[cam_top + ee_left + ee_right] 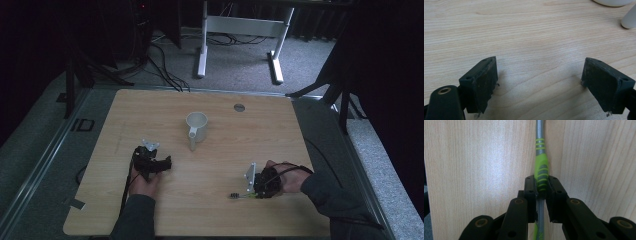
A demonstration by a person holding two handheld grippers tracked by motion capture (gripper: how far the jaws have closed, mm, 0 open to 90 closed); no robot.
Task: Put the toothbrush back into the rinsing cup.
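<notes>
Two black jaws of my right gripper (541, 188) are clamped on the green ribbed grip of a toothbrush (541, 171), which lies flat on the wooden table (250, 135) near its front right. I reckon the slim grey plastic handle could swivel in the pads on lifting. My left gripper (539, 82) stands wide open, empty, short of the white mug (196, 126).

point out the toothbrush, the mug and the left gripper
toothbrush (541, 171): right gripper view, green grip section
mug (197, 125): high view, outer wall
left gripper (539, 82): left gripper view, midway between its open jaws
</notes>
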